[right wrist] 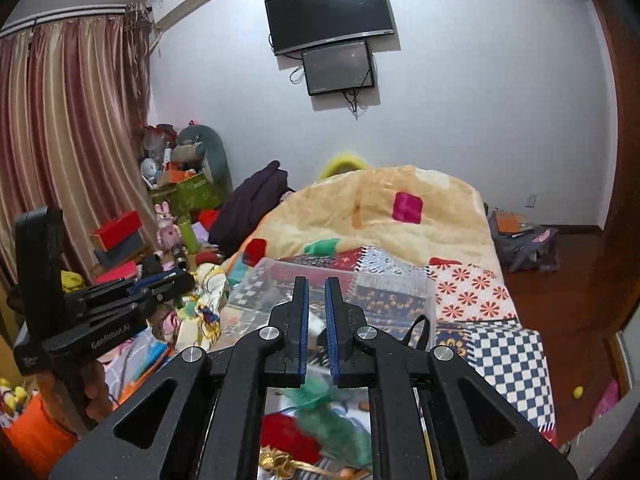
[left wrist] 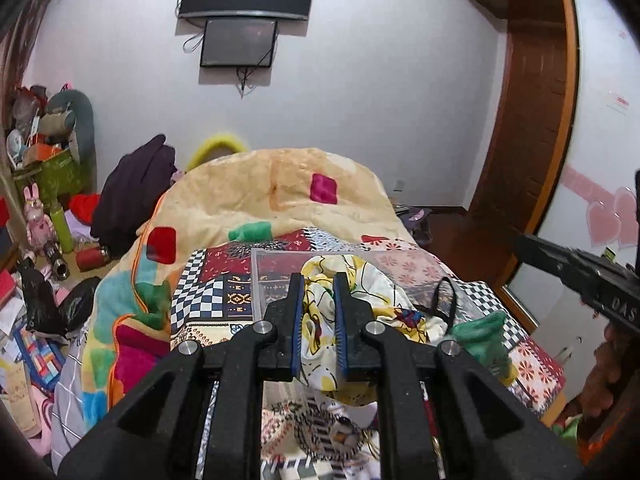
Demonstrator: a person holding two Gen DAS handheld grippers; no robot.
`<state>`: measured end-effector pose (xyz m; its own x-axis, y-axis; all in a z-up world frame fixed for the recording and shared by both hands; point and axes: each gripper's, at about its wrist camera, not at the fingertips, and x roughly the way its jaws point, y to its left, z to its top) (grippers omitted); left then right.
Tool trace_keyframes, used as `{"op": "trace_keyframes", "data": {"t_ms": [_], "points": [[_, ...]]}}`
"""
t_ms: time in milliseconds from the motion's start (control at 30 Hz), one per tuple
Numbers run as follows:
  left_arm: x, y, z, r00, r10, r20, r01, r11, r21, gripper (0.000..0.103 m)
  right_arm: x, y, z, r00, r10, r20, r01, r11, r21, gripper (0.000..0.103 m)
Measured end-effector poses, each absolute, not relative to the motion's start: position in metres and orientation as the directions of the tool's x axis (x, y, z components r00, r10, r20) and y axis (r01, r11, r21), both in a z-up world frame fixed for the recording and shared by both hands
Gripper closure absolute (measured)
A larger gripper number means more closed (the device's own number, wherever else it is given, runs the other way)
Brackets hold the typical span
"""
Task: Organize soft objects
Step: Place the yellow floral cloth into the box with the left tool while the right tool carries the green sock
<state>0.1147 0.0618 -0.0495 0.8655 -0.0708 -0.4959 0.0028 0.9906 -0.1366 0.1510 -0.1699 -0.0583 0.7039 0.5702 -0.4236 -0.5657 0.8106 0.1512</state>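
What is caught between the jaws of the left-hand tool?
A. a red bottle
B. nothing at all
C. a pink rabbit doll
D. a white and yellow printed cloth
D: in the left wrist view, the white and yellow printed cloth sits pinched between the jaws of the left gripper, hanging in front of the clear plastic box on the bed.
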Motion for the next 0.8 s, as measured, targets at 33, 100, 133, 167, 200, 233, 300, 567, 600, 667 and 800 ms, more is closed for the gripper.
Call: {"op": "trace_keyframes", "data": {"t_ms": [33, 100, 133, 167, 200, 233, 300, 567, 600, 667, 800], "points": [[0.118, 0.063, -0.051, 0.862, -0.071, -0.503, -0.001, 0.99, -0.142, 0.09, 0.155, -0.169, -0.061, 0.696, 0.569, -0.437, -0.567, 0.81, 0.151, 0.096], [0.124, 0.066, -0.057, 0.853, -0.068, -0.517, -0.012, 0.989, -0.15, 0.09, 0.156, -0.17, -0.067, 0.691, 0.562, -0.455, -0.567, 0.812, 0.142, 0.096], [0.124, 0.067, -0.06, 0.851, -0.065, -0.52, -0.016, 0.989, -0.15, 0.09, 0.155, -0.171, -0.07, 0.694, 0.553, -0.462, -0.564, 0.816, 0.129, 0.096], [0.124, 0.068, -0.062, 0.85, -0.063, -0.523, -0.019, 0.989, -0.149, 0.09, 0.153, -0.172, -0.074, 0.694, 0.544, -0.471, -0.565, 0.817, 0.112, 0.096], [0.124, 0.069, -0.065, 0.847, -0.061, -0.528, -0.021, 0.989, -0.149, 0.09, 0.15, -0.174, -0.08, 0.695, 0.531, -0.484, -0.564, 0.821, 0.091, 0.096], [0.124, 0.07, -0.069, 0.843, -0.061, -0.535, -0.023, 0.989, -0.148, 0.09, 0.149, -0.176, -0.084, 0.696, 0.518, -0.498, -0.56, 0.825, 0.075, 0.095], [0.125, 0.07, -0.073, 0.836, -0.058, -0.546, -0.025, 0.989, -0.142, 0.09, 0.147, -0.184, -0.099, 0.681, 0.484, -0.55, -0.549, 0.834, 0.053, 0.082], [0.131, 0.065, -0.082, 0.825, -0.055, -0.563, -0.022, 0.991, -0.129, 0.09, 0.162, -0.215, -0.149, 0.626, 0.4, -0.669, -0.456, 0.884, 0.102, 0.038], [0.131, 0.063, -0.083, 0.824, -0.055, -0.564, -0.019, 0.992, -0.125, 0.09, 0.167, -0.214, -0.154, 0.611, 0.402, -0.682, -0.456, 0.883, 0.111, 0.038], [0.131, 0.061, -0.083, 0.824, -0.054, -0.564, -0.015, 0.993, -0.117, 0.09, 0.175, -0.212, -0.164, 0.588, 0.396, -0.705, -0.453, 0.884, 0.119, 0.038], [0.133, 0.056, -0.085, 0.823, -0.048, -0.565, -0.009, 0.995, -0.098, 0.09, 0.172, -0.207, -0.167, 0.553, 0.427, -0.716, -0.484, 0.863, 0.141, 0.066]]}}
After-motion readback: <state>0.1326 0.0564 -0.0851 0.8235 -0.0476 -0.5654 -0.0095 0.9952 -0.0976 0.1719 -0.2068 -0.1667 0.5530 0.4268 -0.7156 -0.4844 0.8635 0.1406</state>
